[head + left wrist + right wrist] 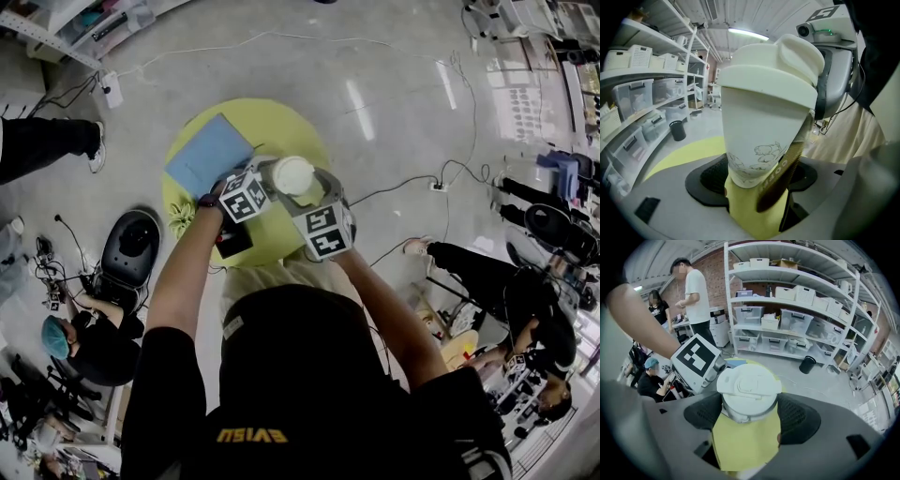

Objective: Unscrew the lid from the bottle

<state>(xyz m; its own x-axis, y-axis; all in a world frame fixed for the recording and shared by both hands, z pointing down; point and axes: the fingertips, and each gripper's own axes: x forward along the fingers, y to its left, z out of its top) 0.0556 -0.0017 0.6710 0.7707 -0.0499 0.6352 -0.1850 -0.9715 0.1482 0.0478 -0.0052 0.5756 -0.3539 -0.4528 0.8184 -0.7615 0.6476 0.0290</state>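
Over the round yellow-green counter point(281, 122), my left gripper point(759, 176) has its jaws clamped on the lower body of the white tapered plastic bottle point(761, 126). A brown lettered strap point(780, 180) runs down the bottle's side. My right gripper point(750, 411) points down from above, and its jaws press on both sides of the white round lid point(748, 385), which sits on the bottle's top. A blue rectangular sheet point(208, 152) lies flat on the counter just beyond my grippers.

Gold "COFF…" lettering on the brown strap point(785, 171) down the white bottle point(764, 126); yellow "EVISU" on the black shirt point(281, 412).
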